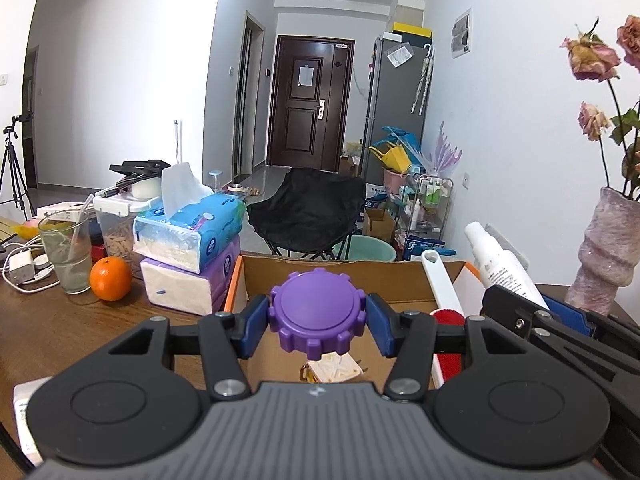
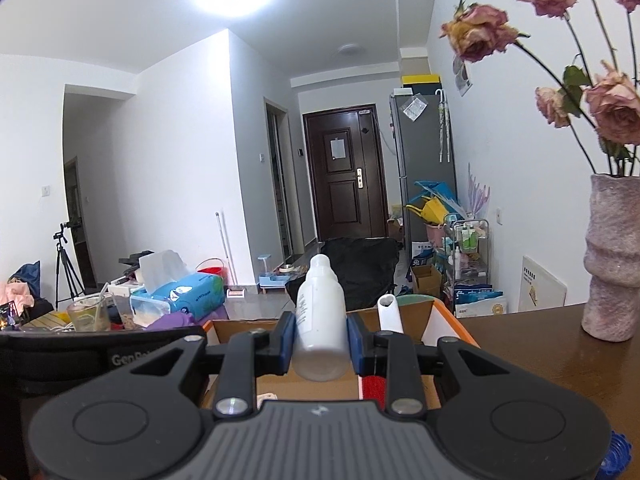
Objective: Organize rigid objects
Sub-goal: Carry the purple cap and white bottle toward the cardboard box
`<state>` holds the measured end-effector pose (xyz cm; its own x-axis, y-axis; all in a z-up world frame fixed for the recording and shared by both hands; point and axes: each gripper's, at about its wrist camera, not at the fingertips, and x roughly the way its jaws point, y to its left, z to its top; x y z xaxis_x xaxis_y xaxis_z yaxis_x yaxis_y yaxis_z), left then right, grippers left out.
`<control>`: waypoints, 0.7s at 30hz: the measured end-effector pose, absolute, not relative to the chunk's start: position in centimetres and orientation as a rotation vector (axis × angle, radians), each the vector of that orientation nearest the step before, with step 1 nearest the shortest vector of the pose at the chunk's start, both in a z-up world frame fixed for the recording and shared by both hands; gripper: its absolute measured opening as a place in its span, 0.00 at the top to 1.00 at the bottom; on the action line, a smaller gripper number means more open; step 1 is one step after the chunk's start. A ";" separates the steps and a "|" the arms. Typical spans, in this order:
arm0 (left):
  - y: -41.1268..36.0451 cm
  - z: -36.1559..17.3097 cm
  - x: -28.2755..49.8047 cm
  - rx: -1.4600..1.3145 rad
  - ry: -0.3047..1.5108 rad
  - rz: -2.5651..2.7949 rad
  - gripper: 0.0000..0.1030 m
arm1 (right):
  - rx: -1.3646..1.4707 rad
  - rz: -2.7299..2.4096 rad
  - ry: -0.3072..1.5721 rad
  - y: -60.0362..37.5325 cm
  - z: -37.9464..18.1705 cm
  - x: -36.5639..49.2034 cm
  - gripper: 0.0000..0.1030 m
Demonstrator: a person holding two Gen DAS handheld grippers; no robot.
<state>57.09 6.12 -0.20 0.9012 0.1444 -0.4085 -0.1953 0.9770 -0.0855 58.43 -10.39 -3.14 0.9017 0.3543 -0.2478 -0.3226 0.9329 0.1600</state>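
Observation:
My left gripper (image 1: 317, 320) is shut on a purple gear-edged lid (image 1: 317, 314), held above an open cardboard box (image 1: 256, 280) with orange-edged flaps. Inside the box lie a white-handled lint brush (image 1: 442, 284) with a red head and a small pale patterned item (image 1: 335, 370). My right gripper (image 2: 321, 340) is shut on a white plastic bottle (image 2: 320, 320), upright over the same cardboard box (image 2: 404, 312). In the left wrist view that white bottle (image 1: 502, 264) and the right gripper's arm show at the right. The brush handle (image 2: 389, 314) rises behind the right finger.
Left of the box stand stacked tissue packs (image 1: 188, 240), an orange (image 1: 111, 279), a glass with a straw (image 1: 68, 256), a food container (image 1: 116, 220) and charger cables (image 1: 24, 268). A pink vase of dried roses (image 1: 604, 248) stands on the wooden table (image 1: 60, 328) at the right. A black chair (image 1: 308, 208) sits beyond.

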 end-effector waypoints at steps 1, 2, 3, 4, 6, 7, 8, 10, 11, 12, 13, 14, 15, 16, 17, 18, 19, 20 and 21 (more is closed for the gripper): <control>6.1 -0.3 57.5 -0.123 0.414 0.178 0.47 | 0.115 0.353 0.280 -10.3 -3.1 58.8 0.74; 6.1 -0.3 57.8 -0.120 0.415 0.179 0.47 | 0.112 0.355 0.283 -10.2 -3.2 59.2 0.74; 6.2 -0.4 58.1 -0.118 0.417 0.181 0.47 | 0.109 0.356 0.286 -10.1 -3.3 59.6 0.74; 6.2 -0.5 58.4 -0.116 0.419 0.183 0.47 | 0.107 0.357 0.289 -10.0 -3.4 59.8 0.74; 6.4 -0.5 59.0 -0.112 0.422 0.189 0.47 | 0.103 0.362 0.298 -9.7 -3.6 60.5 0.74; 6.5 -0.6 59.3 -0.111 0.424 0.192 0.47 | 0.100 0.363 0.302 -9.6 -3.7 60.9 0.74; 6.5 -0.7 59.5 -0.109 0.426 0.195 0.47 | 0.098 0.366 0.307 -9.4 -3.8 61.2 0.74; 6.6 -0.9 60.2 -0.105 0.431 0.200 0.47 | 0.095 0.369 0.316 -9.2 -3.9 61.8 0.74; 6.7 -0.9 60.4 -0.103 0.434 0.203 0.47 | 0.093 0.370 0.320 -9.2 -4.0 62.0 0.74; 6.8 -1.0 60.7 -0.101 0.437 0.206 0.47 | 0.090 0.371 0.323 -9.1 -4.1 62.2 0.74; 6.9 -1.1 61.0 -0.100 0.439 0.208 0.47 | 0.089 0.372 0.326 -9.0 -4.1 62.3 0.74; 6.9 -1.2 61.2 -0.098 0.442 0.209 0.47 | 0.086 0.372 0.328 -8.9 -4.1 62.5 0.74; 7.0 -1.3 61.5 -0.095 0.445 0.211 0.47 | 0.082 0.372 0.331 -8.8 -4.2 62.7 0.74; 7.0 -1.4 61.7 -0.093 0.448 0.213 0.47 | 0.079 0.372 0.335 -8.7 -4.2 62.9 0.74; 7.1 -1.6 62.0 -0.092 0.451 0.214 0.47 | 0.077 0.371 0.337 -8.6 -4.3 63.0 0.74; 7.1 -1.7 62.2 -0.090 0.454 0.216 0.47 | 0.074 0.371 0.341 -8.5 -4.4 63.2 0.74; 7.2 -1.8 62.4 -0.088 0.458 0.218 0.47 | 0.071 0.369 0.348 -8.4 -4.6 63.4 0.74; 7.3 -1.9 62.6 -0.087 0.461 0.219 0.47 | 0.070 0.368 0.353 -8.4 -4.7 63.6 0.74; 7.3 -2.1 62.8 -0.086 0.465 0.221 0.47 | 0.068 0.367 0.358 -8.3 -4.9 63.8 0.74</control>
